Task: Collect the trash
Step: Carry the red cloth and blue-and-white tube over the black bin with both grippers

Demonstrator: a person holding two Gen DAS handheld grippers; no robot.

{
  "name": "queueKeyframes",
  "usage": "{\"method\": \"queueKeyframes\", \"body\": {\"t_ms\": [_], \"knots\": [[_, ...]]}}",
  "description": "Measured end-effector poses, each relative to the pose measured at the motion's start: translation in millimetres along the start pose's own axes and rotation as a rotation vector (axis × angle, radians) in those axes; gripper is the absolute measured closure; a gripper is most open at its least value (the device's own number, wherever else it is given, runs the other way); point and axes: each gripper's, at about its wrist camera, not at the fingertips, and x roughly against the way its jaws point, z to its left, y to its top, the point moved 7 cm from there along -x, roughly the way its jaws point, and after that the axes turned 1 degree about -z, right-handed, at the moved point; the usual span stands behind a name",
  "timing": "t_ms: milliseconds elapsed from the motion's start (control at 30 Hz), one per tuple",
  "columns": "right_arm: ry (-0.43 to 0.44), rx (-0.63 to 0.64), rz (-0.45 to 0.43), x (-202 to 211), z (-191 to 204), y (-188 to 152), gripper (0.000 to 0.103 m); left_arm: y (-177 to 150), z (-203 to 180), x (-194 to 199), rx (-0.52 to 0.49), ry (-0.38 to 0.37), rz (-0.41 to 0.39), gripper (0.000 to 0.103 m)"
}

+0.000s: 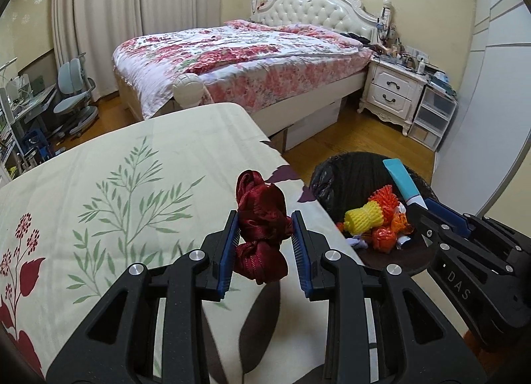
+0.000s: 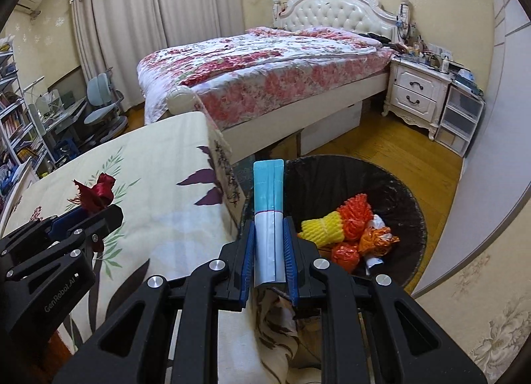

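My left gripper [image 1: 264,223] is shut on a crumpled dark red ribbon [image 1: 260,218], held above the right edge of the cloth-covered table [image 1: 116,191]. From the right wrist view the same ribbon [image 2: 96,193] sticks out of the left gripper [image 2: 87,212] at the far left. My right gripper [image 2: 268,223] is shut on a flat teal and white tube [image 2: 268,204], which stands up between the pads beside the bin's left rim. That tube [image 1: 403,181] also shows over the bin in the left wrist view. The black-lined bin [image 2: 408,191] holds yellow and orange foam nets and orange wrappers [image 2: 351,234].
The bin [image 1: 345,168] stands on the wooden floor just right of the table. Behind it are a bed with a floral quilt [image 1: 239,58], a white nightstand [image 1: 391,91] and plastic drawers [image 1: 434,118]. A desk and swivel chair [image 1: 73,98] stand at the far left.
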Motion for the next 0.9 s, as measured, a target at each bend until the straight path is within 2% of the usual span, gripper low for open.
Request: {"method": "queueKeyframes", "body": {"t_ms": [400,900], "knots": [[-0.075,-0.090,-0.002,-22.4,-56.8,10.0,0.085,23.8,-59.2,-40.2,-0.070,-0.041,0.004,0.073],[-0.109,-0.132,0.015,-48.4,-82.3,16.2,0.085,34.4,-94.9,-79.6,-0.127,-0.048,0.040,0.072]]}}
